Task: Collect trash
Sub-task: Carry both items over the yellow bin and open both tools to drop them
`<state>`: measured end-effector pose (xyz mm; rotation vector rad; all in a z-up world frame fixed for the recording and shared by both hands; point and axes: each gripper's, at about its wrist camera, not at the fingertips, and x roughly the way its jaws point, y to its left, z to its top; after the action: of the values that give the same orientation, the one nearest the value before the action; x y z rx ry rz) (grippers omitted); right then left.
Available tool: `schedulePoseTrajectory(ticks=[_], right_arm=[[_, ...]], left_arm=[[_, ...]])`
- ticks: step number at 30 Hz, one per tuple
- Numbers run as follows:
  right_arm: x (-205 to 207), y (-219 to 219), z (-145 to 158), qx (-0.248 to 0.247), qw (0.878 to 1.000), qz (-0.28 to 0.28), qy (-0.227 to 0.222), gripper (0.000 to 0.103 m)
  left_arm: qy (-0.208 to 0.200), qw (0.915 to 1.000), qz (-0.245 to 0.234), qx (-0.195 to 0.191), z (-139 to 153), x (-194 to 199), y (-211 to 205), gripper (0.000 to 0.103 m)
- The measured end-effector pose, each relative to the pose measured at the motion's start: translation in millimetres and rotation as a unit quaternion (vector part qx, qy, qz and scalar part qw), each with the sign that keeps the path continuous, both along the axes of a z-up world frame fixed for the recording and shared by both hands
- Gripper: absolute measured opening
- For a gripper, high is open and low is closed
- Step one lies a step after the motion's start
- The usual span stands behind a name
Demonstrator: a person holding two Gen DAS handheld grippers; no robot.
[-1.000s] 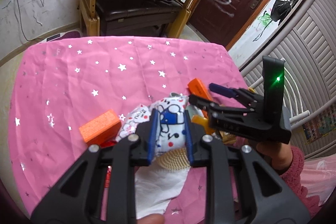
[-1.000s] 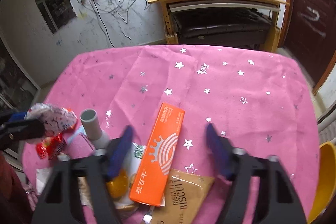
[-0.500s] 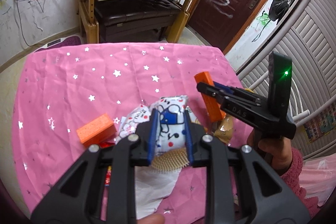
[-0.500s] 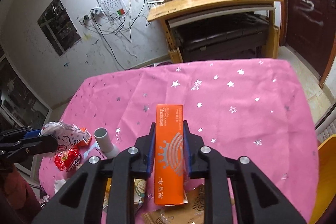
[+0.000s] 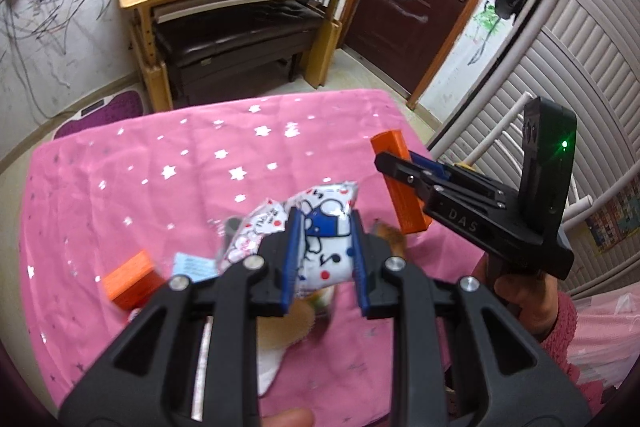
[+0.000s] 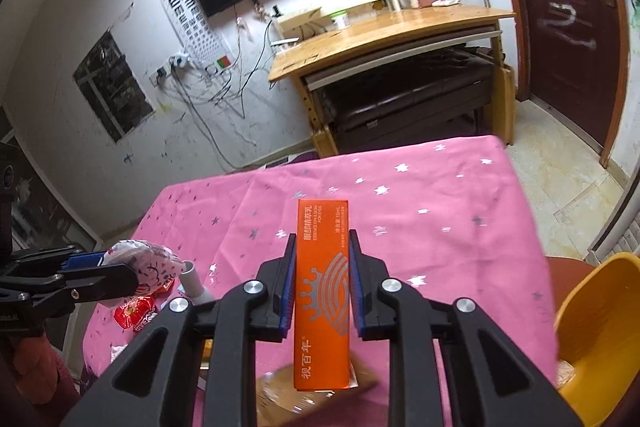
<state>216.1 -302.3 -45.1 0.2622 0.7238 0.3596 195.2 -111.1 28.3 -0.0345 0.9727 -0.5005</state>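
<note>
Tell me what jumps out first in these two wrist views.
The right gripper is clamped on a long orange box, held above the pink star-print tablecloth. The left gripper pinches a white cartoon-print wrapper over the litter near the cloth's front edge.

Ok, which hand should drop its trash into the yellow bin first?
Probably the right. The right hand-held gripper, shut on the orange box, has the yellow bin beside it at the table's right edge. The left hand-held gripper, holding the snack wrapper, sits further away.
</note>
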Motion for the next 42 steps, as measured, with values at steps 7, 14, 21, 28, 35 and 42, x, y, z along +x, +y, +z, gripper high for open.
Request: schedulePoseTrajectory(ticks=[7,14,21,28,35,42], right_arm=[[-22,-70,3,0.020,0.998,-0.053,-0.015,0.017],[-55,-173,-10,0.031,0.988,-0.151,-0.017,0.017],[-81,-247,-46,0.020,0.974,-0.224,0.009,0.017],[-86,-292,-79,0.044,0.965,-0.254,0.038,0.017],[-91,-313,-95,0.060,0.959,-0.270,0.056,0.017],[-89,-312,-105,0.054,0.960,-0.265,0.076,0.018]], left_arm=[[-0.003,0.9991,-0.041,0.013,5,3,-61,0.022],[0.000,0.9935,-0.112,0.021,6,-3,-156,0.022],[0.013,0.9842,-0.174,0.033,-7,-12,-248,0.022],[0.041,0.9802,-0.186,0.054,-40,-5,-315,0.022],[0.070,0.9768,-0.189,0.073,-72,7,-358,0.022],[0.080,0.9748,-0.191,0.084,-85,14,-377,0.032]])
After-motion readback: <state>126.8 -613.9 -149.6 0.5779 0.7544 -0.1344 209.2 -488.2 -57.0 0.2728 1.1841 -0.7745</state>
